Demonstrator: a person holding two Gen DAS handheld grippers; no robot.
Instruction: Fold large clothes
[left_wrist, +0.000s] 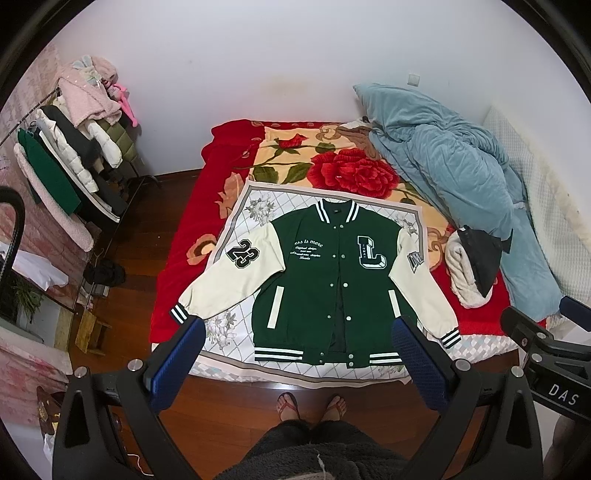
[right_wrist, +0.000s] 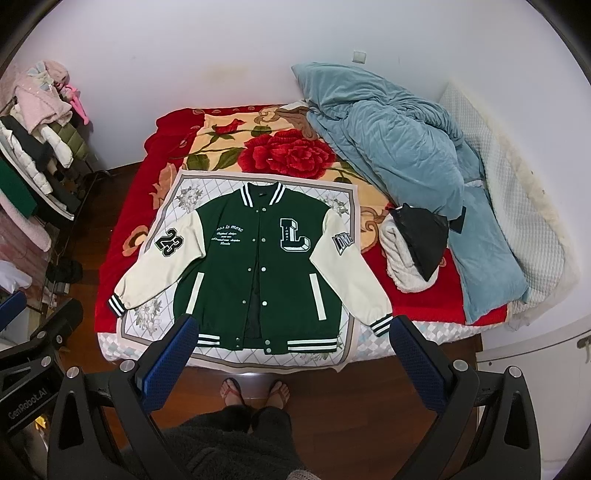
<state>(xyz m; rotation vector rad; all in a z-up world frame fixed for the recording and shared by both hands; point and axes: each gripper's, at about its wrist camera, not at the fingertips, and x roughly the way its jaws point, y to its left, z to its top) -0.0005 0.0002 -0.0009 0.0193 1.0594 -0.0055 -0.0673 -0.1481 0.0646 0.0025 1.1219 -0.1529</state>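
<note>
A green varsity jacket (left_wrist: 325, 280) with cream sleeves lies flat, face up, on a white patterned cloth (left_wrist: 236, 332) at the foot of the bed; it also shows in the right wrist view (right_wrist: 255, 266). Both sleeves are spread out to the sides. My left gripper (left_wrist: 297, 332) is open and empty, held above the jacket's hem. My right gripper (right_wrist: 291, 328) is open and empty, also above the hem. Each gripper's body shows at the edge of the other's view.
A red rose blanket (left_wrist: 343, 170) covers the bed. A blue quilt (left_wrist: 461, 173) and a white and black bundle (left_wrist: 472, 266) lie on its right side. A loaded clothes rack (left_wrist: 74, 155) stands at the left. My feet (left_wrist: 310, 406) stand on the wooden floor.
</note>
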